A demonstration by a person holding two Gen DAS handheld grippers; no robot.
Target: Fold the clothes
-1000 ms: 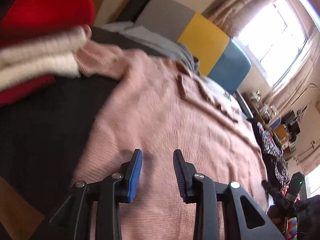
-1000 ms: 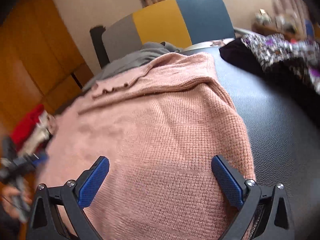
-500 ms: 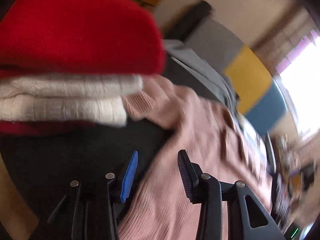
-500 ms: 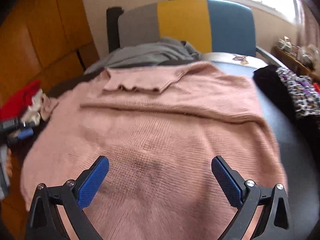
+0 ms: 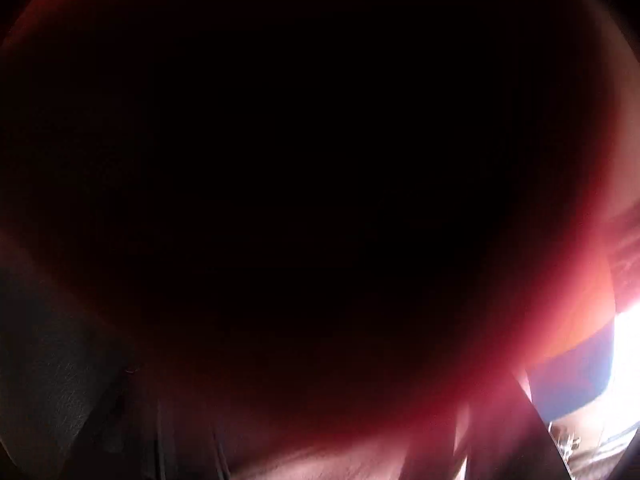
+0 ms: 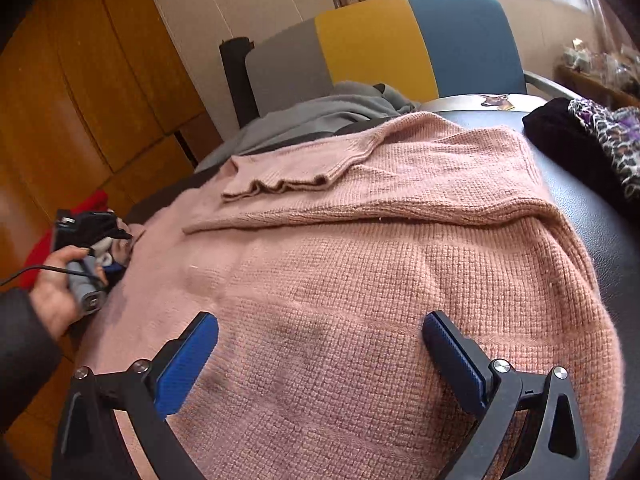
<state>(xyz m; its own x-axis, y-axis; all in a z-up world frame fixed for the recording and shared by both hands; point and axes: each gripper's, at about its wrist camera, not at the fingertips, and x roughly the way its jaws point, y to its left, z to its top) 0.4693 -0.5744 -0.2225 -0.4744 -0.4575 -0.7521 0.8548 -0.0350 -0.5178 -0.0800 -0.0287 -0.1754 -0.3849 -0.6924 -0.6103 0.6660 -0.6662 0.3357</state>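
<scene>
Right hand-held gripper [image 6: 320,354] hovers with its blue pads spread wide above the pink knit sweater [image 6: 360,248], which lies flat on the black worktop [image 6: 592,200]. Left hand-held gripper [image 6: 114,266], gripped by a hand [image 6: 56,292], sits at the sweater's left edge; whether it is open cannot be told, its camera being smothered in dark red.

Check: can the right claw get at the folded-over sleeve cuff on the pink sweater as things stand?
Probably yes. The right claw is open over the pink sweater, and nothing lies between it and the sleeve cuff ahead. The left claw sits off at the sweater's far edge, clear of that path.
</scene>
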